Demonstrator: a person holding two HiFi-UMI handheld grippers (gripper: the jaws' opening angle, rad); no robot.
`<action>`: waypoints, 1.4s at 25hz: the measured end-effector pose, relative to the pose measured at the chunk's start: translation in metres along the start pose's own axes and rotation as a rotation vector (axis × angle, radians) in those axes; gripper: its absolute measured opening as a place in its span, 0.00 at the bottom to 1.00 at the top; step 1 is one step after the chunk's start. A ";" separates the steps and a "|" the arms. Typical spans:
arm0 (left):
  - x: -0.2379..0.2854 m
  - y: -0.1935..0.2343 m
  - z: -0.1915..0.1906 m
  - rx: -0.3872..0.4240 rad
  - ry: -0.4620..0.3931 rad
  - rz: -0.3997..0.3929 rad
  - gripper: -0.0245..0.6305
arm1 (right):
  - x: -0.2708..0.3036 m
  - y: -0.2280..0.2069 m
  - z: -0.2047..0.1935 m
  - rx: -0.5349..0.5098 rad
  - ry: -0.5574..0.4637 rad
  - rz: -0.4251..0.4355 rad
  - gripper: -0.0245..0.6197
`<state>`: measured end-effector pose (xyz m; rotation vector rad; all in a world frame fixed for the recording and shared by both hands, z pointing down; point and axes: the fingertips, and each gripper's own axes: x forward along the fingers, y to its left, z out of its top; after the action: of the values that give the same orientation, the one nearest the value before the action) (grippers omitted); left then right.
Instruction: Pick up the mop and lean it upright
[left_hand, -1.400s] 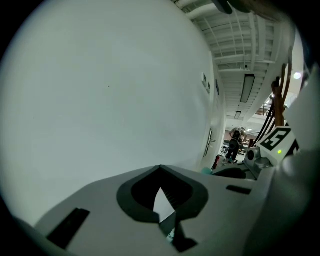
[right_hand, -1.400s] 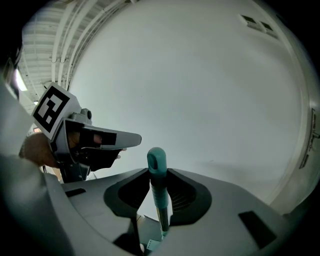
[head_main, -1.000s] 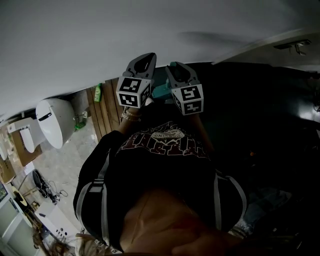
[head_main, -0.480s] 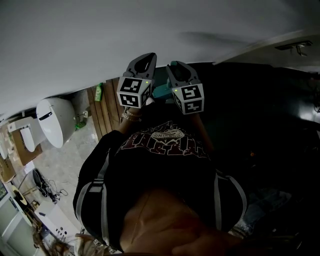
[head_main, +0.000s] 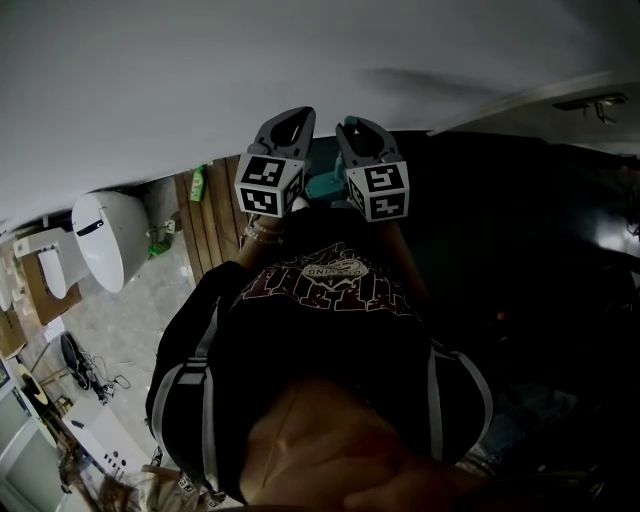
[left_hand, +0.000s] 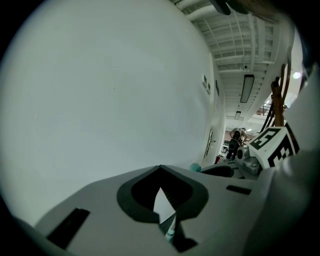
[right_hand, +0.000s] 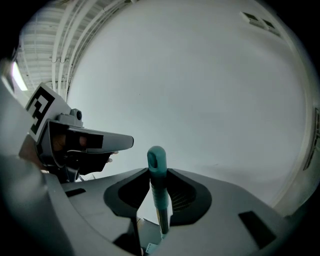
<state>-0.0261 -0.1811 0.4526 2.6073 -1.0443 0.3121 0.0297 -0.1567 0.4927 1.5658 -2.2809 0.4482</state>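
Mop: held high in front of the person, close to the white wall. Only its teal grip and a short run of thin pole below it show; the head is out of view. The right gripper is clamped on the grip just under the top end, and the hanging eye stands clear above the jaws. The left gripper sits just beside it, jaw tips meeting with nothing between them; a slim teal-tipped piece shows through the gap behind the tips, unidentified.

Handling, as judged: a long, stiff, light pole with its weight at the far end, so it is likely to swing when held only at the top. The smooth grip could turn in the jaws. A second hold lower on the pole would steady it.

Room: a plain, smooth wall offers little to stop the tip sliding. Below are pale tiled floor, a white toilet and wooden slats
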 end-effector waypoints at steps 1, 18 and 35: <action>0.000 0.001 0.000 0.000 0.000 0.002 0.10 | 0.002 0.000 0.001 -0.002 0.000 0.003 0.21; 0.002 0.018 0.003 -0.013 -0.006 0.049 0.10 | 0.043 -0.015 0.012 -0.023 -0.002 0.030 0.21; -0.008 0.040 0.005 -0.040 -0.017 0.105 0.10 | 0.094 -0.026 0.027 -0.019 0.004 0.029 0.21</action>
<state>-0.0591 -0.2055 0.4541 2.5291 -1.1836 0.2909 0.0192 -0.2559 0.5119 1.5239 -2.3008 0.4351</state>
